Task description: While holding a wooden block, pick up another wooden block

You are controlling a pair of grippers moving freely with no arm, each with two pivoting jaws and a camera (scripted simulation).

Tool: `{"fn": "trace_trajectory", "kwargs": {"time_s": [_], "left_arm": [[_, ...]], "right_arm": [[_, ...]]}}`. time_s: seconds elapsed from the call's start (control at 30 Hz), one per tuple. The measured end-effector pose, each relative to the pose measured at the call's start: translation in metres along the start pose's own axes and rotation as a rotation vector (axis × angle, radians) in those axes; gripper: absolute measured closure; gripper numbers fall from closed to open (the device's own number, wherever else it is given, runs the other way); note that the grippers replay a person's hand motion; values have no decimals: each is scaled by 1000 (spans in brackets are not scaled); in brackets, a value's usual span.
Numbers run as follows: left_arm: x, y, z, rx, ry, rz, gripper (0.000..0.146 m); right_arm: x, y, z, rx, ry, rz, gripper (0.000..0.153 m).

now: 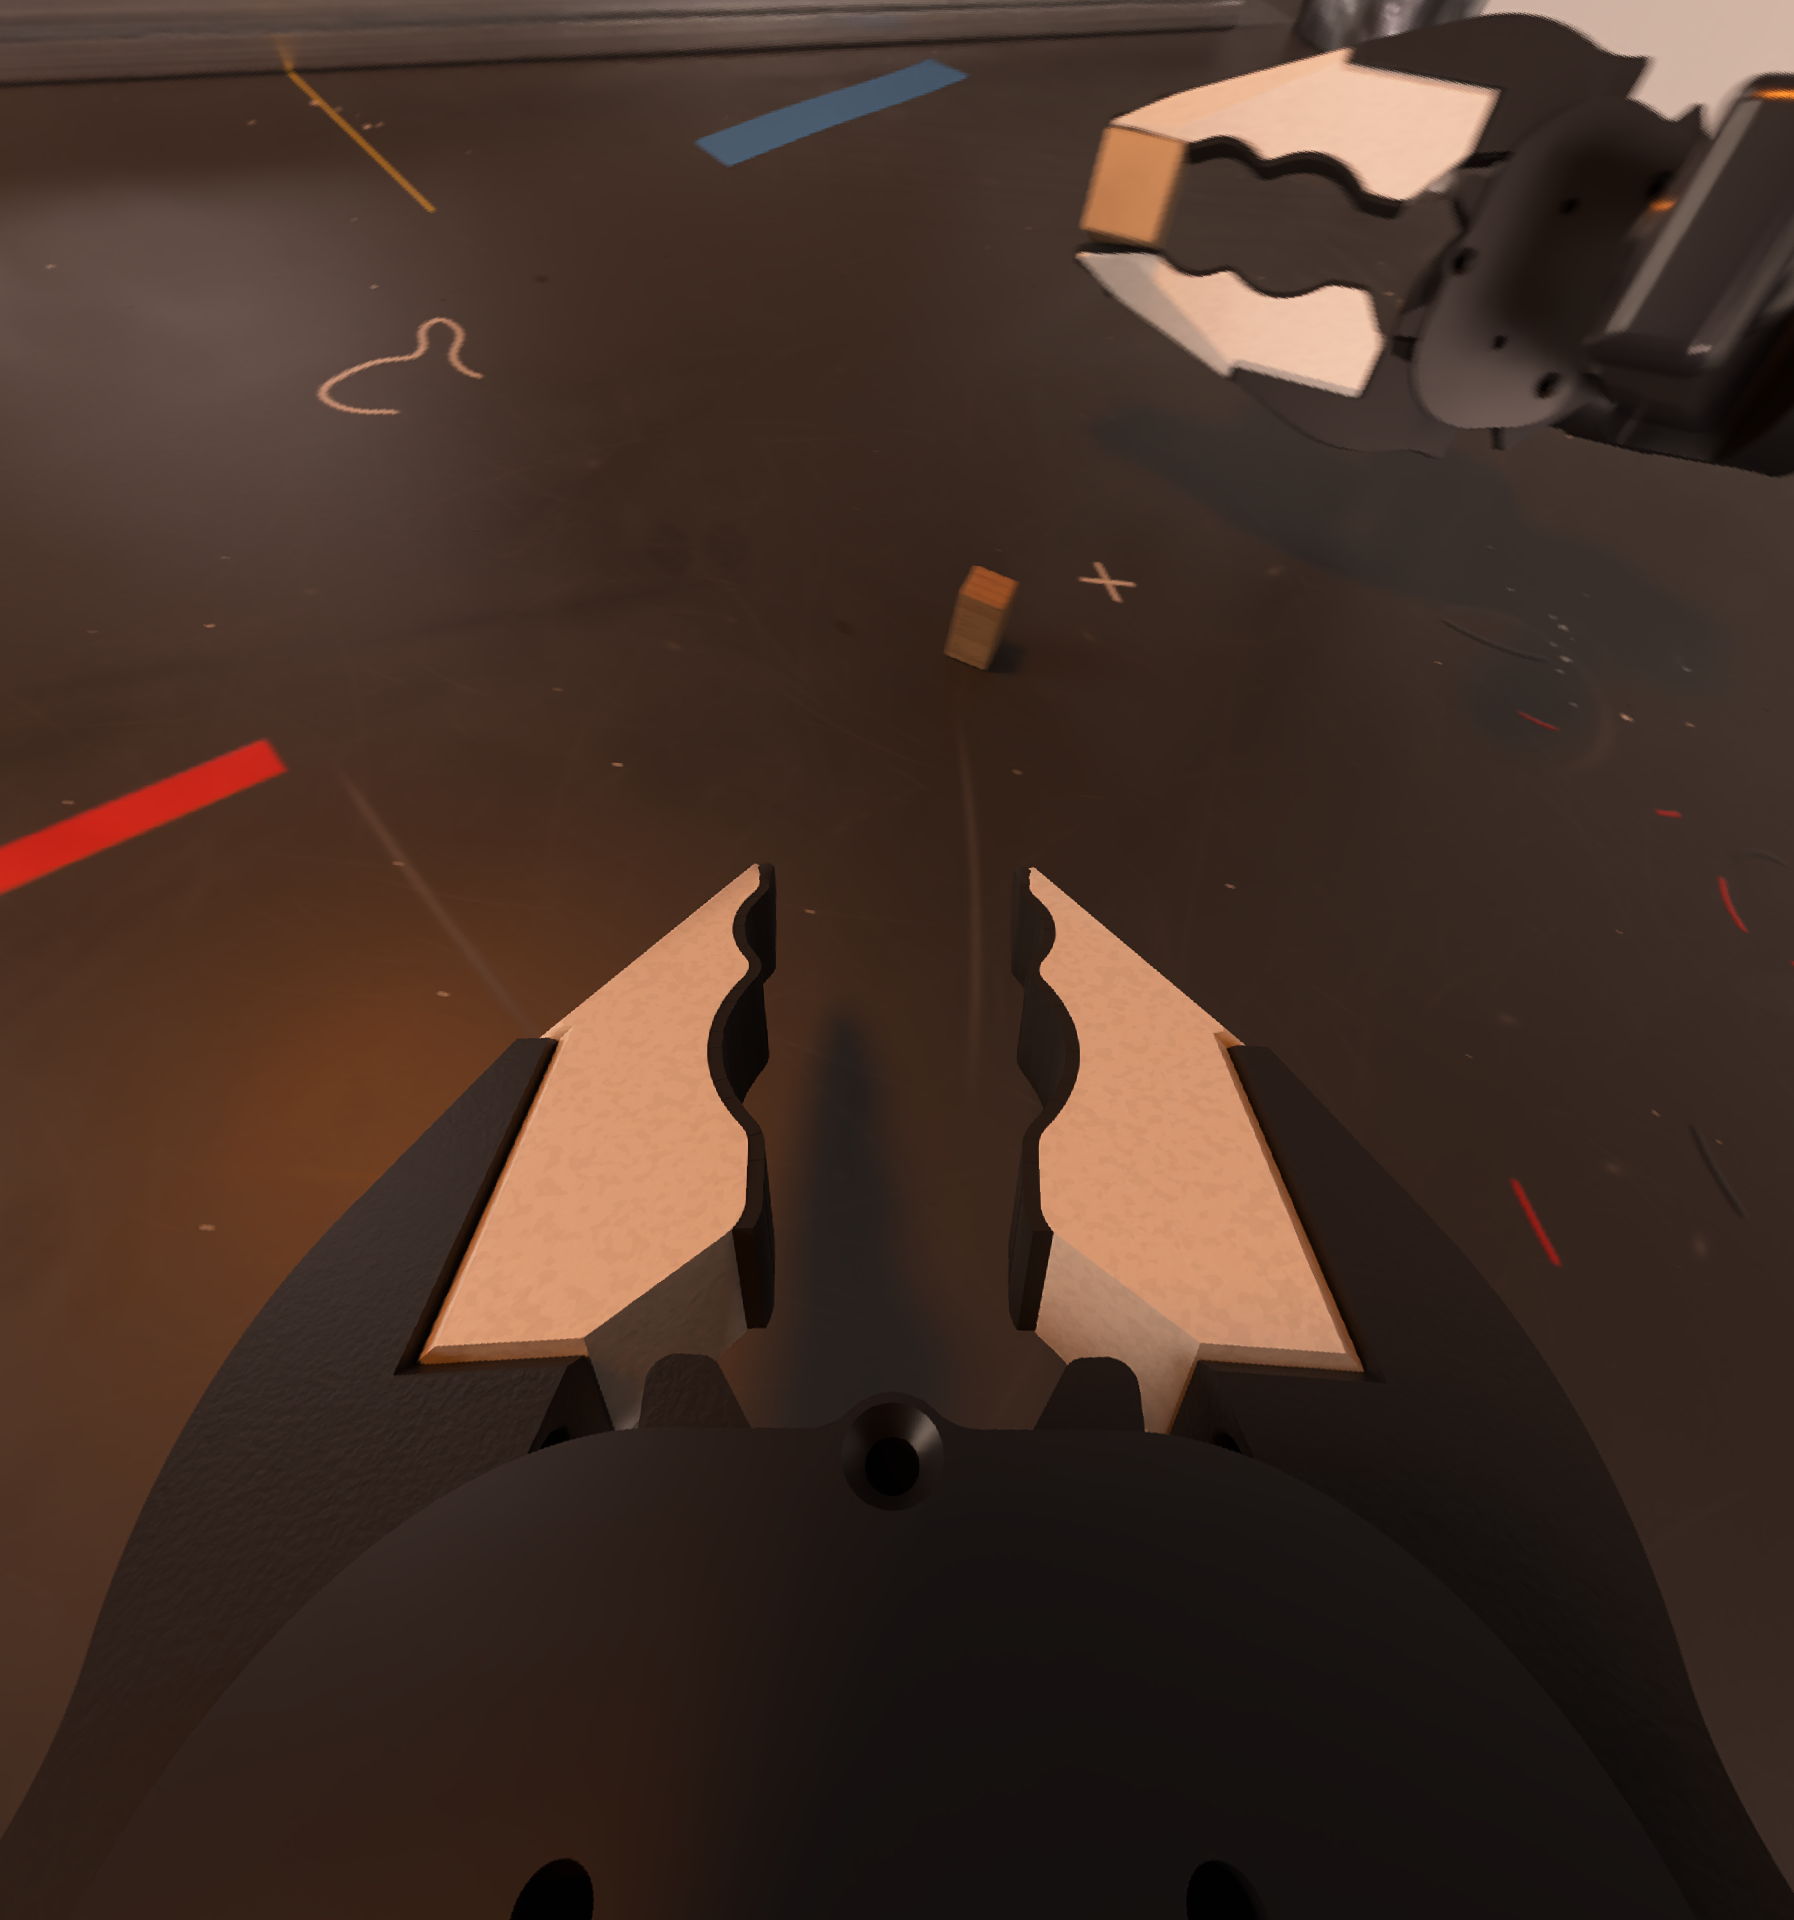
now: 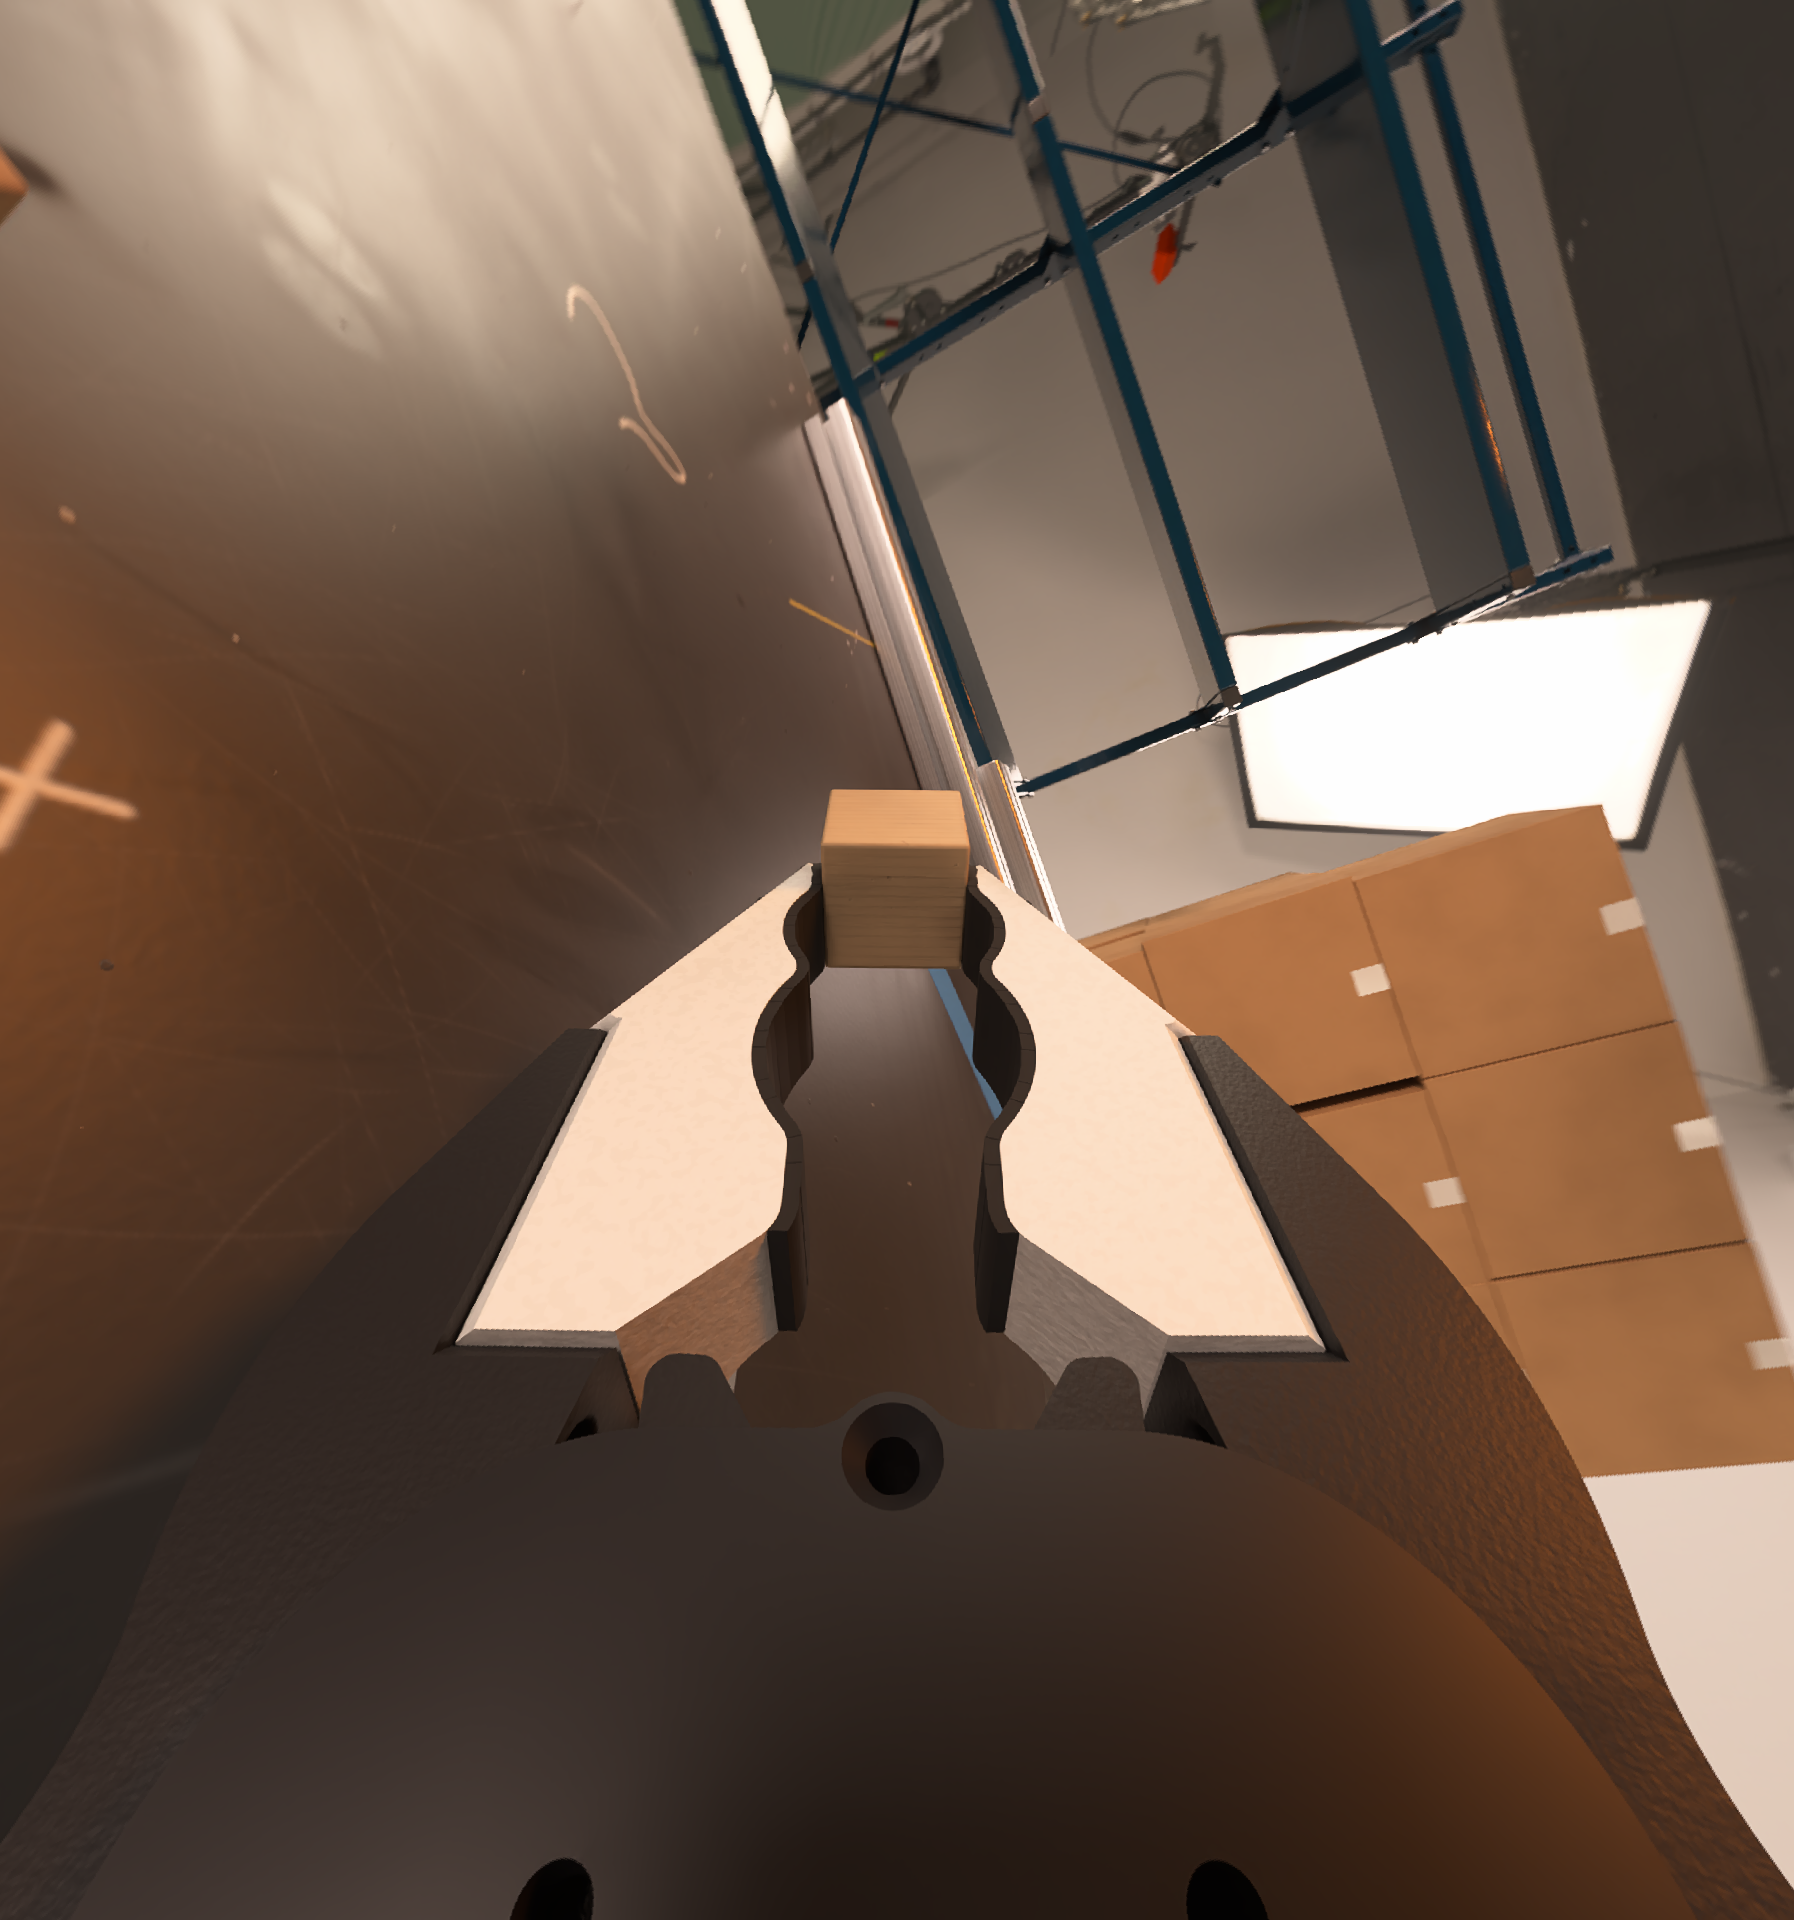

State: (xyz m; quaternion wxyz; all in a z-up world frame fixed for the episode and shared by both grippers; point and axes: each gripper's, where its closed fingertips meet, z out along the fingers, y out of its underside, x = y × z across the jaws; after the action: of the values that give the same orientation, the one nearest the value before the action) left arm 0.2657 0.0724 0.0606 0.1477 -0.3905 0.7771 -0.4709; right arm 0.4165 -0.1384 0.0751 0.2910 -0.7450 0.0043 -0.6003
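- Right tongs [image 2: 893,883] pinch a wooden block [image 2: 893,899] at their tips, above the counter [image 1: 664,520].
- Left tongs [image 1: 893,878] gape empty.
- Second block [image 1: 979,616] stands on the counter ahead, beside a chalk cross [image 1: 1108,582].

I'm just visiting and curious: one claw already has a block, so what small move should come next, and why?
Probably the left gripper should ease forward toward the loose wooden block. Its jaws are open and empty, the block stands ahead on the dark table, and the right gripper already pinches the held block.
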Motion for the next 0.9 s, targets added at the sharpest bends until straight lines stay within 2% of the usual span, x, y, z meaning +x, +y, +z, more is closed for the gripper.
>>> {"fn": "trace_trajectory", "kwargs": {"time_s": [0.1,0.17,0.23,0.3,0.4,0.47,0.53,0.6,0.73,0.9], "left_arm": [[-30,-19,1,-27,-24,-26,102],[-52,-41,3,-70,-1,-24,101],[-71,-60,14,-201,61,-5,96],[-79,-74,29,-307,140,77,95],[-79,-76,52,-459,350,172,93],[-89,-73,70,-528,387,194,90],[-92,-68,83,-551,418,243,84],[-94,-61,94,-568,416,282,84],[-89,-55,101,-548,463,290,101],[-86,-62,91,-427,389,370,112]], "right_arm": [[1,4,-4,12,-15,102,127],[2,6,-6,13,-13,100,127],[5,6,-6,18,-11,119,127],[6,7,-6,21,-18,150,127],[4,8,-6,23,-30,146,127],[3,8,-6,21,-39,134,127],[2,8,-7,19,-44,129,127],[1,8,-7,18,-52,131,127],[-3,9,-5,14,-65,118,127],[-6,8,-4,10,-68,101,127]]}}
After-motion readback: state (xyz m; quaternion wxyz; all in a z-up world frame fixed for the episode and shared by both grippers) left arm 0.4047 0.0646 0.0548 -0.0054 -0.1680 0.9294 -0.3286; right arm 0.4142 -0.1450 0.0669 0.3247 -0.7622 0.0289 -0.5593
